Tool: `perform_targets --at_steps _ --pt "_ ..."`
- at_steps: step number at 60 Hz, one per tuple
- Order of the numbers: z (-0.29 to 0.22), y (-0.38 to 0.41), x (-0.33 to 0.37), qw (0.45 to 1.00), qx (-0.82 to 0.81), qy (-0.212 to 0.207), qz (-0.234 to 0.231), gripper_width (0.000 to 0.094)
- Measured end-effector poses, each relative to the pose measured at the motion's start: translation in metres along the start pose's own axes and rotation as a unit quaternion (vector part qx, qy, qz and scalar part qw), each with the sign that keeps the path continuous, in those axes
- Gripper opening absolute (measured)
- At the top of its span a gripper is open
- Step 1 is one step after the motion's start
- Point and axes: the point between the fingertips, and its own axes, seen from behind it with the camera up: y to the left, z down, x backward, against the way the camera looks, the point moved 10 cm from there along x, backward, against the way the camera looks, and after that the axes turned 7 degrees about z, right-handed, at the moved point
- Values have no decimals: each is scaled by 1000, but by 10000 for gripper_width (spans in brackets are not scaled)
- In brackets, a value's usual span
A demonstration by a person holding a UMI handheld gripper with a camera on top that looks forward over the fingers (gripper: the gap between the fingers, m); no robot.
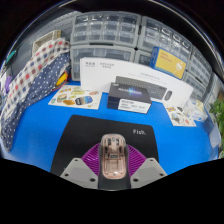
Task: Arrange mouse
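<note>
Gripper view.

Item 1: mouse (113, 158), small, pale pink-beige, translucent-looking shell. It sits between the fingers of the gripper (113, 163), lengthwise along them, over the near edge of a black mouse mat (105, 128). The purple pads (94, 159) lie close against both of its flanks, so the claw reads as pinched on the mouse (whether it is lifted or resting on the mat cannot be told).

Handling, as a judgement: light, rigid plastic, smooth and likely a little slippery; the curved sides narrow toward the ends, so the sound hold is across the middle of the body, flank to flank, as now. Moderate squeeze only, since the side buttons and shell could flex or click.

Item 2: blue table surface (45, 125) beneath the mat.

Item 3: white carton with a printed product picture (130, 76), beyond the mat.

Item 4: leaflets (75, 97) beside the carton.

Item 5: clear drawer units (105, 32), stacked at the back.

Item 6: checked cloth (32, 75), to one side.
</note>
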Motion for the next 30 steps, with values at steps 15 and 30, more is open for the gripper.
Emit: perform_targets --at_steps 15,30 --pt "-2 -1 -2 999 -36 8 0 448" --pt "-22 -18 41 997 -81 0 7 869"
